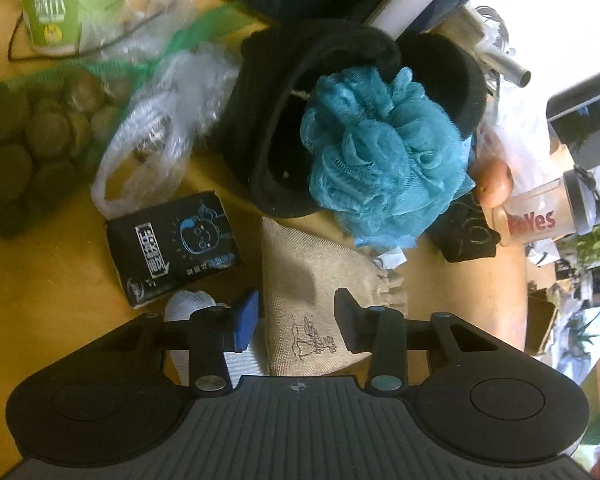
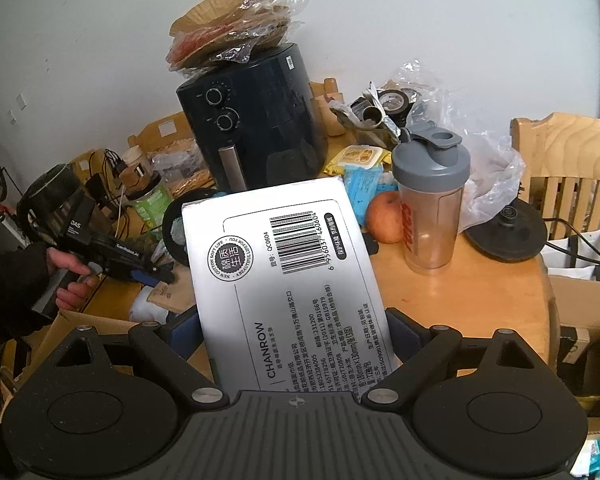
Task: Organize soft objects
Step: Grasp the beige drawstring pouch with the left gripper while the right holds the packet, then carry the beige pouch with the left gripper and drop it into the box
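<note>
Left tongs [image 1: 296, 320] open astride beige linen drawstring pouch [image 1: 316, 300], blue mesh loofah [image 1: 384, 160] at 12 o'clock; right tongs [image 2: 296, 340] grip white tissue pack [image 2: 284, 272]. Next: pinch pouch.

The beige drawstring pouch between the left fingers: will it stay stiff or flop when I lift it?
The beige pouch will probably flop: it is woven cloth, lying flat and creased, with a gathered neck. It looks nearly empty, so likely light. The left gripper straddles it, so the cloth may bunch between the fingers.
</note>
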A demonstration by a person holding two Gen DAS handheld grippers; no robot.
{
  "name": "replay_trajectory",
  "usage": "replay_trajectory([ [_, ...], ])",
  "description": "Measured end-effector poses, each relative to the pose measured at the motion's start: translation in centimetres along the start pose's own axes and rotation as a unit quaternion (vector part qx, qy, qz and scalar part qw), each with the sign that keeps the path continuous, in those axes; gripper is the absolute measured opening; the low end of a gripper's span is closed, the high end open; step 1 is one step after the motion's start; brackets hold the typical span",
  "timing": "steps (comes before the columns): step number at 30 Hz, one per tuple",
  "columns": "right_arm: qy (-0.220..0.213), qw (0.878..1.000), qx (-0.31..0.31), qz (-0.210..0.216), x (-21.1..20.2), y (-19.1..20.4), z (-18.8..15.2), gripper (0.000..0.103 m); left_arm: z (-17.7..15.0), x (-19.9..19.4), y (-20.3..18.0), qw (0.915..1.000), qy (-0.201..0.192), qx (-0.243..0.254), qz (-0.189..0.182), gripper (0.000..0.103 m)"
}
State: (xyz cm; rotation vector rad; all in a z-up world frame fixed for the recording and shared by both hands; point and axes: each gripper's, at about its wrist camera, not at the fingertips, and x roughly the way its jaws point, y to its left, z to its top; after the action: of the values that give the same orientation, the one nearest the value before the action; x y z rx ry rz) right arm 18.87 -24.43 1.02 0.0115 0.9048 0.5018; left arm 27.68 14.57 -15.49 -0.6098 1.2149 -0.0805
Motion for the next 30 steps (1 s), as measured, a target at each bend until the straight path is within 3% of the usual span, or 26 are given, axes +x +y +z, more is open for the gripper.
replay_trajectory([
  [2, -0.003, 1.0, 0.003, -0.001, -0.1, 0.0, -0.1, 0.093, 0.0, 0.2, 0.2, 0.9999, 0.005, -0.01, -0.001, 0.018],
  [5, -0.008, 1.0, 0.005, -0.001, -0.4, 0.2, -0.1, 0.093, -0.1, -0.2, 0.2, 0.9995, 0.008, -0.026, -0.018, 0.004],
  [13, -0.017, 1.0, 0.01, -0.002, -0.8, 0.1, -0.2, 0.093, -0.7, -3.8, -1.8, 0.9971, -0.037, -0.022, -0.062, 0.003],
  [22, -0.015, 1.0, 0.005, 0.002, -0.2, 1.5, 0.2, 0.093, -2.5, -8.8, -5.2, 0.9921, -0.104, 0.028, -0.064, 0.003],
  [30, -0.006, 1.0, -0.004, -0.006, -0.3, 3.5, 1.0, 0.093, -4.5, -13.3, -9.0, 0.9818, -0.161, 0.083, -0.056, 0.003],
])
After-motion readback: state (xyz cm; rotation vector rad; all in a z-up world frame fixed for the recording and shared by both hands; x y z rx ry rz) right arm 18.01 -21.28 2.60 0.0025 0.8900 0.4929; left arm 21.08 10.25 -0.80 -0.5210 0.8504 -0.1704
